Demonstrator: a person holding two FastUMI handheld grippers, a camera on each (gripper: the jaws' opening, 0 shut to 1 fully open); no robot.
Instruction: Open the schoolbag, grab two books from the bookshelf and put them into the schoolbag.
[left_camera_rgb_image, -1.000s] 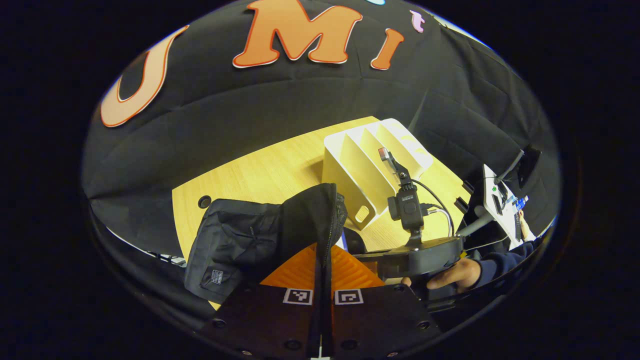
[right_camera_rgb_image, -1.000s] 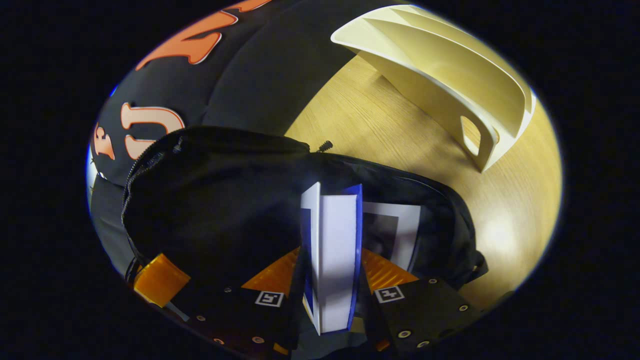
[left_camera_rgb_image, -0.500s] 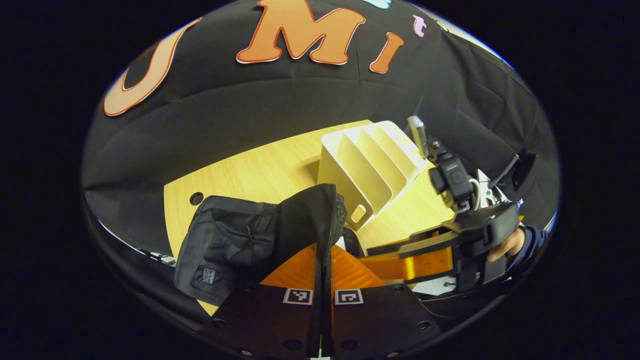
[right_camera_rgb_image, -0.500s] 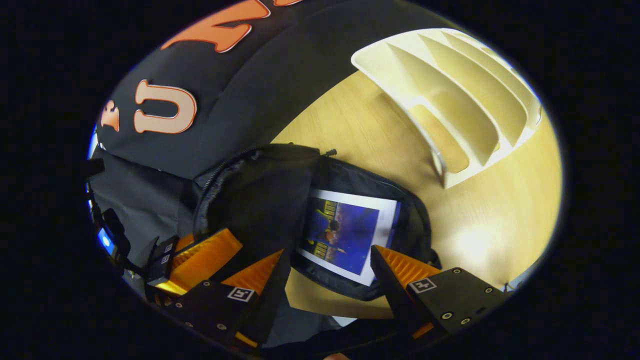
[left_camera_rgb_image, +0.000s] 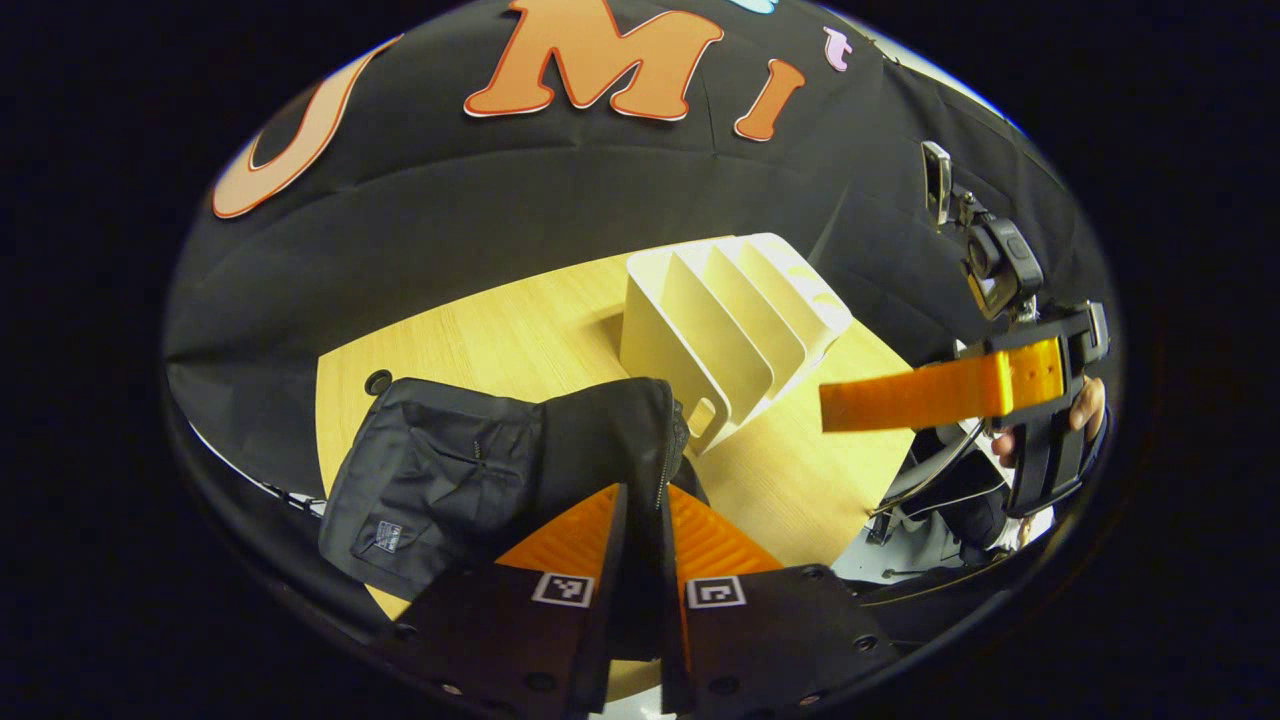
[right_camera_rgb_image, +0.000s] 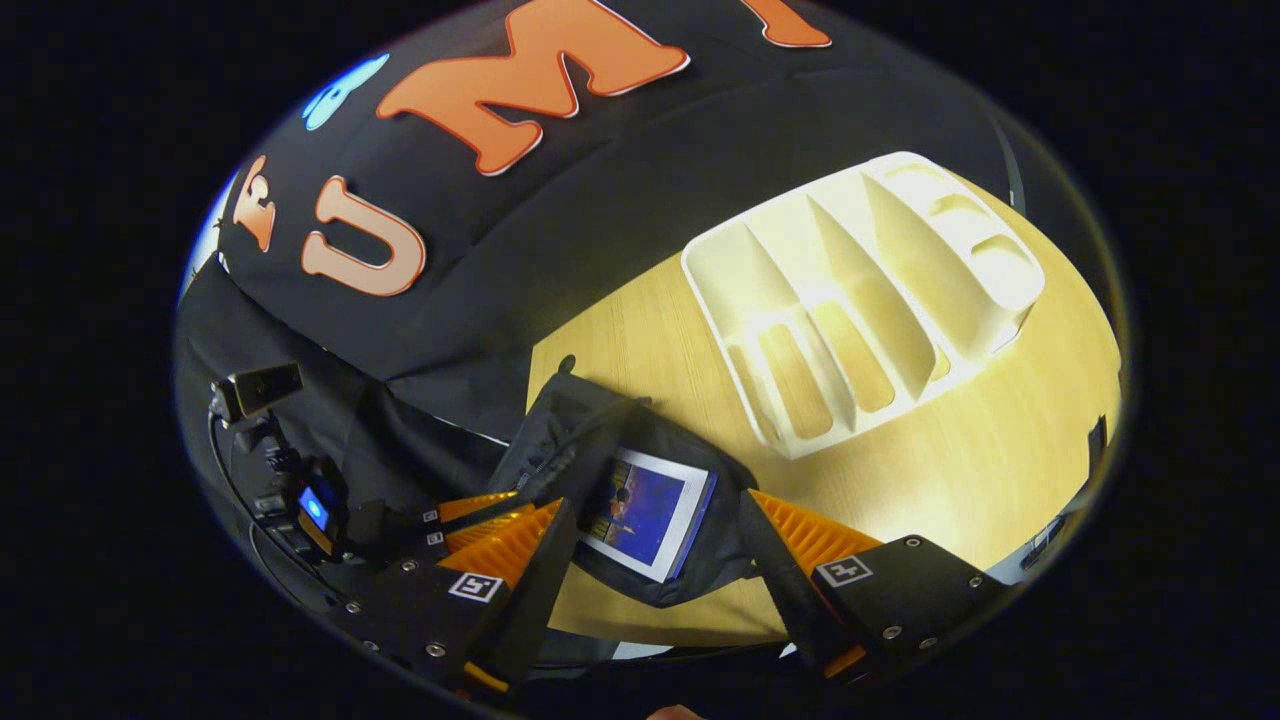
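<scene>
Books first: one book (right_camera_rgb_image: 648, 512) with a blue cover lies flat inside the open bag (right_camera_rgb_image: 600, 450), which rests on the table (right_camera_rgb_image: 960, 470) near its front edge. Whether a second book lies under it I cannot tell from this angle, though the shelf (right_camera_rgb_image: 860, 310) beside the bag stands with all its slots bare, so I judge both books are likely packed. The left gripper (left_camera_rgb_image: 640, 520) has its fingers clamped together on the bag's flap (left_camera_rgb_image: 610, 430), holding the mouth up and open. The right gripper (right_camera_rgb_image: 650, 530) hangs above the bag with its fingers wide apart and nothing between them; in the left gripper view it shows off to the side, raised, with a hand (left_camera_rgb_image: 1085, 410) on its grip. What looks left is to let go of the flap, and perhaps to settle the bag.
</scene>
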